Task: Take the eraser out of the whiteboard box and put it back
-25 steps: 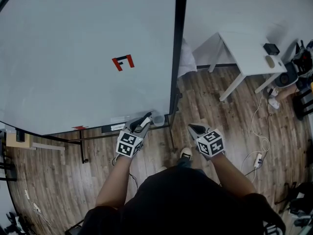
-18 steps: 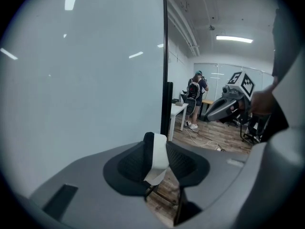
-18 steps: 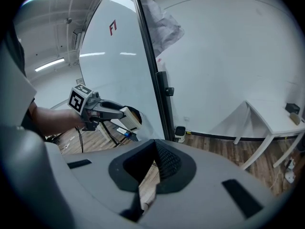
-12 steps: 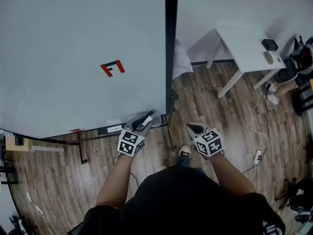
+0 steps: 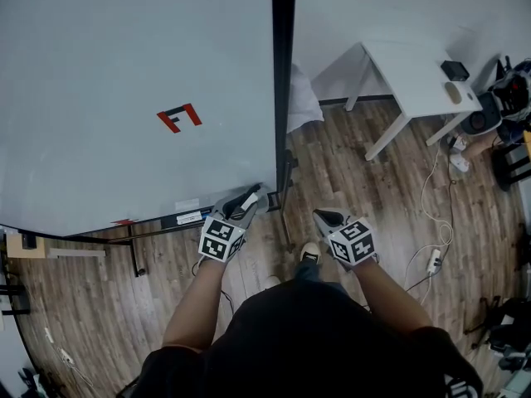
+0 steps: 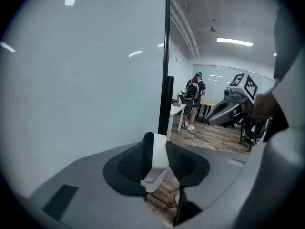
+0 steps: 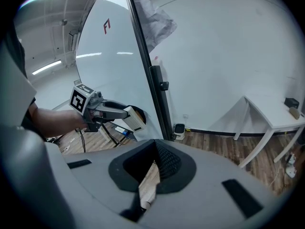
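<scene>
My left gripper (image 5: pixel 249 199) is shut on the eraser (image 6: pixel 155 156), a white block with a dark side, held upright between the pads. It hovers at the lower right corner of the whiteboard (image 5: pixel 124 73), just beside the small translucent whiteboard box (image 5: pixel 270 197) on the black frame. In the right gripper view the eraser (image 7: pixel 134 119) sticks out of the left gripper (image 7: pixel 125 113), with the dark box right behind it. My right gripper (image 5: pixel 322 216) hangs over the floor to the right, jaws shut with nothing between them (image 7: pixel 151 165).
The black frame post (image 5: pixel 282 73) runs up the board's right edge. A white table (image 5: pixel 419 81) stands at the right by the wall, with cables (image 5: pixel 436 214) on the wood floor. A person (image 6: pixel 193 97) stands far off. A red mark (image 5: pixel 178 117) is on the board.
My left gripper has crept slightly toward the board's lower right corner with the eraser still in it. The head view has shifted, sliding the board leftward. The right gripper has stayed put.
</scene>
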A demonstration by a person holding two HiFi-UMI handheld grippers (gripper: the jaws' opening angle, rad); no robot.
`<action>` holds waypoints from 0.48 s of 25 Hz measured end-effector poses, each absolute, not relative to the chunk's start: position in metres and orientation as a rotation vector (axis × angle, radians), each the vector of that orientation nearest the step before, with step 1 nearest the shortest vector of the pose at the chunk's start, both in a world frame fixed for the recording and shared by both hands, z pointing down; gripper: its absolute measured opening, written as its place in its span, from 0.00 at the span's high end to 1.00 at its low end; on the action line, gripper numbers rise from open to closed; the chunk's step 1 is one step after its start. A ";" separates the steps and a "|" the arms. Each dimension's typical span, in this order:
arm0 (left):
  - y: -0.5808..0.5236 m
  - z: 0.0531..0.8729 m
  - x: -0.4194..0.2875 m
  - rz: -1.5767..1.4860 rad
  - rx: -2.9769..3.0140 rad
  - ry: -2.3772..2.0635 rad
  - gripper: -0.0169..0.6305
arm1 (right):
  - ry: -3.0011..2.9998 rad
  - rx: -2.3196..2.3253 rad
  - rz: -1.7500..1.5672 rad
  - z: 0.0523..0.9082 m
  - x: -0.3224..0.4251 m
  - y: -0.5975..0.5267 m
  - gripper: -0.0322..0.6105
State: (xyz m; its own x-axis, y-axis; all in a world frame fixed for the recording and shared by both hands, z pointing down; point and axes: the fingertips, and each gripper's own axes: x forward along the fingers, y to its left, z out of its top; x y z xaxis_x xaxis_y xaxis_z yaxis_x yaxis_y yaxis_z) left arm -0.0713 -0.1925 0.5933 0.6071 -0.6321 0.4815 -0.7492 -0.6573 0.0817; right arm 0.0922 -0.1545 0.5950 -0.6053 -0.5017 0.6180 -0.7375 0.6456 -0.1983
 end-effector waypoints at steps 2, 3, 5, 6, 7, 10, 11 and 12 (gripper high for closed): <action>-0.193 0.594 -0.069 0.609 2.562 -1.119 0.75 | -2.342 0.969 0.608 0.596 0.094 -0.154 0.96; -0.193 0.595 -0.068 0.611 2.561 -1.114 0.75 | -2.340 0.971 0.610 0.597 0.095 -0.154 0.96; -0.192 0.600 -0.065 0.615 2.555 -1.106 0.75 | -2.337 0.974 0.615 0.599 0.097 -0.154 0.96; -0.192 0.602 -0.064 0.617 2.551 -1.102 0.75 | -2.336 0.975 0.617 0.599 0.098 -0.154 0.96; -0.192 0.605 -0.063 0.619 2.549 -1.098 0.75 | -2.335 0.976 0.618 0.600 0.099 -0.154 0.96; -0.192 0.612 -0.059 0.626 2.542 -1.083 0.75 | -2.329 0.979 0.624 0.602 0.102 -0.153 0.96; -0.192 0.614 -0.058 0.627 2.540 -1.079 0.75 | -2.325 0.980 0.628 0.603 0.103 -0.152 0.96; -0.193 0.616 -0.057 0.628 2.537 -1.077 0.75 | -2.322 0.980 0.631 0.605 0.104 -0.152 0.96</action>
